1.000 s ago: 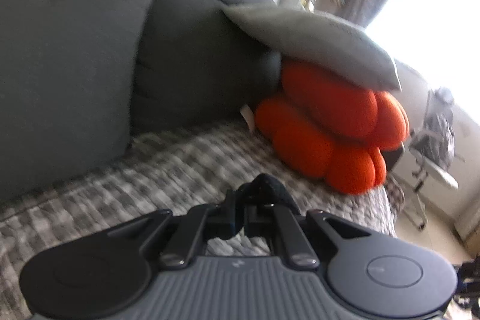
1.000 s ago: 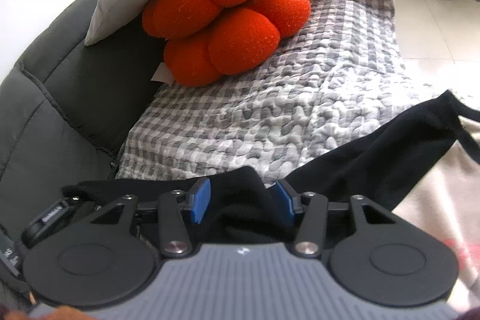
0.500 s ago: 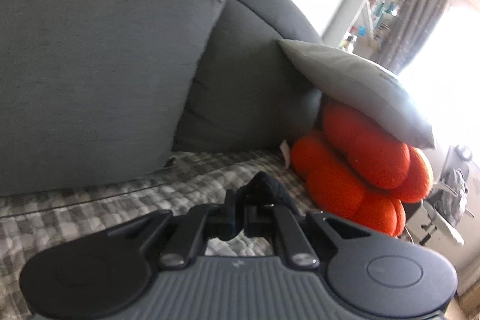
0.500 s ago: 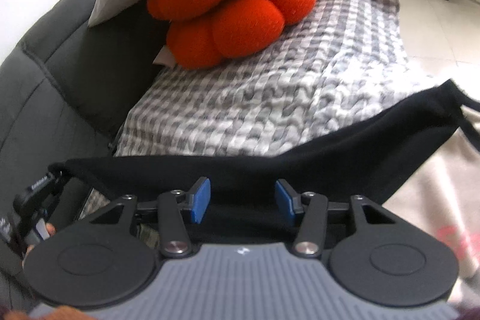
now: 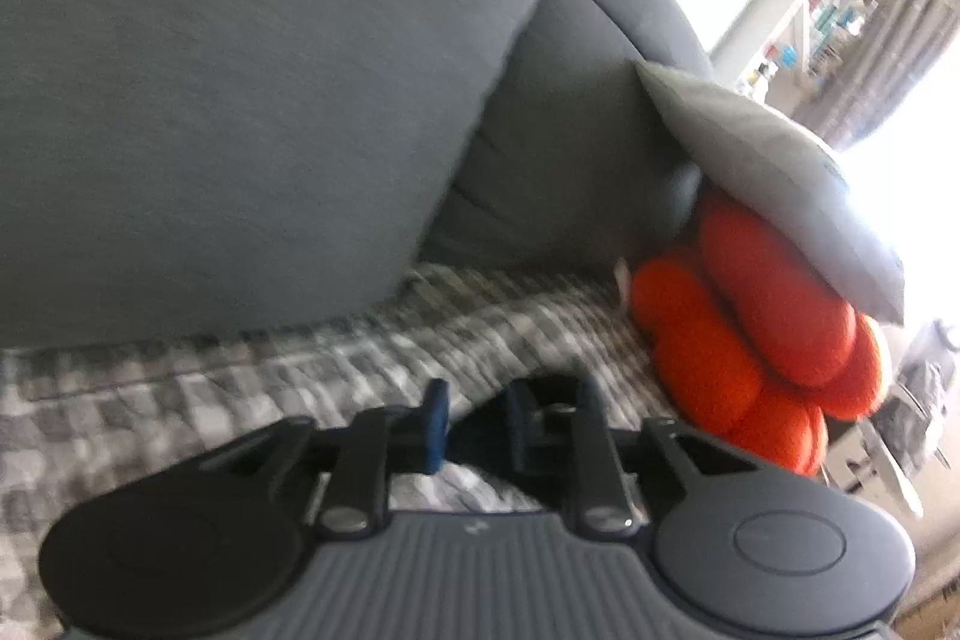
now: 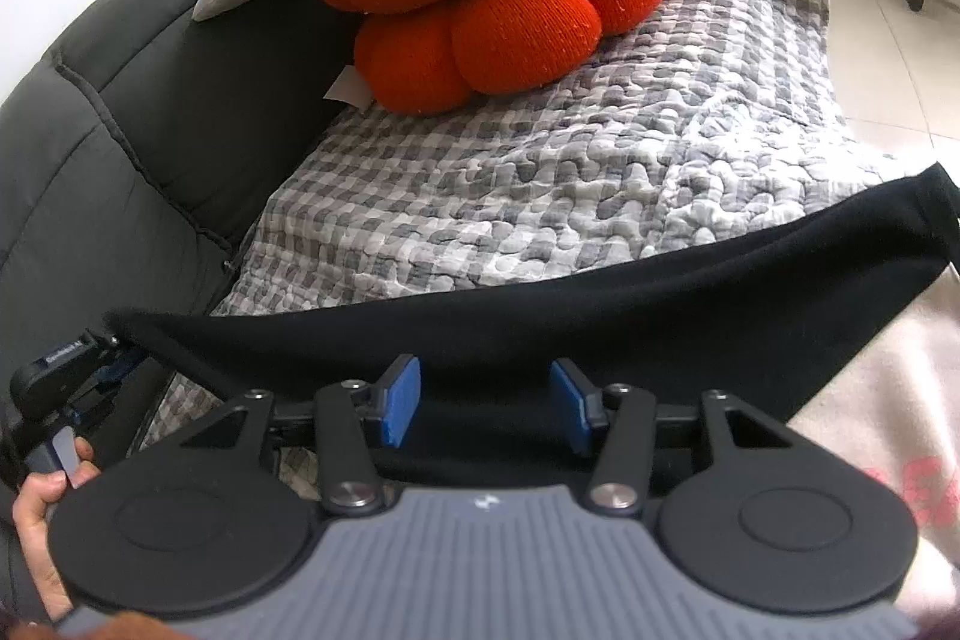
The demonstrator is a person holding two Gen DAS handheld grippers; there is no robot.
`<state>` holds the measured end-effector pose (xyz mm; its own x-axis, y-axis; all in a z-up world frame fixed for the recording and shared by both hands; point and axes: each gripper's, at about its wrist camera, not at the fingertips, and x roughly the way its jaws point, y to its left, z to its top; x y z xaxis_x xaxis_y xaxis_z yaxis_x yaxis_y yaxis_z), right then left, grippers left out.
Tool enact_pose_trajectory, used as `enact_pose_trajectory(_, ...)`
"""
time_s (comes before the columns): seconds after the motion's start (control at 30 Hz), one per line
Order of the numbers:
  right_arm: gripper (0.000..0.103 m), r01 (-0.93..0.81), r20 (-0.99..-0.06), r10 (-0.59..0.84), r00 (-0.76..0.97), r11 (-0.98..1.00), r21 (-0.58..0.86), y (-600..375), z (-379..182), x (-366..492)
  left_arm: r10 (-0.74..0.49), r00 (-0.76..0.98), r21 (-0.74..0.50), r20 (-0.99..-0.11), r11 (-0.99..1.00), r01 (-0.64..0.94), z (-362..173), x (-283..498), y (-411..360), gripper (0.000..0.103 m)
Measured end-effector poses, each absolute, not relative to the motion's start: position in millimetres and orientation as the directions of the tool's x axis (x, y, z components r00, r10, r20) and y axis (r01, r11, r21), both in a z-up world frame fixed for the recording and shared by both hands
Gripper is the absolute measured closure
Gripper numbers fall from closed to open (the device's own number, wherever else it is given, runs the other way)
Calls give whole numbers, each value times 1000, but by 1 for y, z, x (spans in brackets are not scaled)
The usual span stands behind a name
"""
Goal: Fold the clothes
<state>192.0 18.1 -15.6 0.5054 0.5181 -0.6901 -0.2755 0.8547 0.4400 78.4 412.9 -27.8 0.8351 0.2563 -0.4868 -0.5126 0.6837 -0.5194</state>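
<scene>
- Left gripper (image 5: 474,427): jaws just opened, black garment (image 6: 540,316) corner lying loose between them.
- Right gripper (image 6: 486,409): jaws apart over the garment, which spans the checked blanket (image 6: 570,172) from 9 to 3 o'clock.

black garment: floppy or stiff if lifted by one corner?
Likely floppy: the black garment sags in a curve across the checked quilt. Probably light, grippy fabric, so it should drape and drag on the quilt rather than slide.

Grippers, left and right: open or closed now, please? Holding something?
Left gripper: open, jaws just opening, black garment between them.
Right gripper: open, above garment, holding nothing.
</scene>
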Motion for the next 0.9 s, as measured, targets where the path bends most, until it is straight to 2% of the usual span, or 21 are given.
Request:
enact_pose_trajectory(0.17,50,-331,-690,554,466,832,445,39,-21,183,248,809,-536,-533,640,-550,-38,78,430,69)
enact_pose_trajectory(0.33,50,-398,-667,592,453,803,443,64,-27,173,125,805,-589,-580,618,-521,-48,93,441,69)
enact_pose_trajectory(0.47,50,-481,-643,636,427,762,434,92,-32,160,38,779,-545,-626,694,-471,-37,112,440,66)
enact_pose_trajectory(0.6,50,-603,-634,653,414,719,346,131,-36,142,-78,739,-511,-669,770,-381,-31,133,445,63)
enact_pose_trajectory(0.7,50,-676,-622,669,406,678,289,160,-43,131,-105,711,-490,-695,793,-362,-42,135,450,60)
enact_pose_trajectory(0.9,52,-787,-587,691,423,600,140,215,-59,118,-267,728,-664,-631,671,-330,-86,130,474,60)
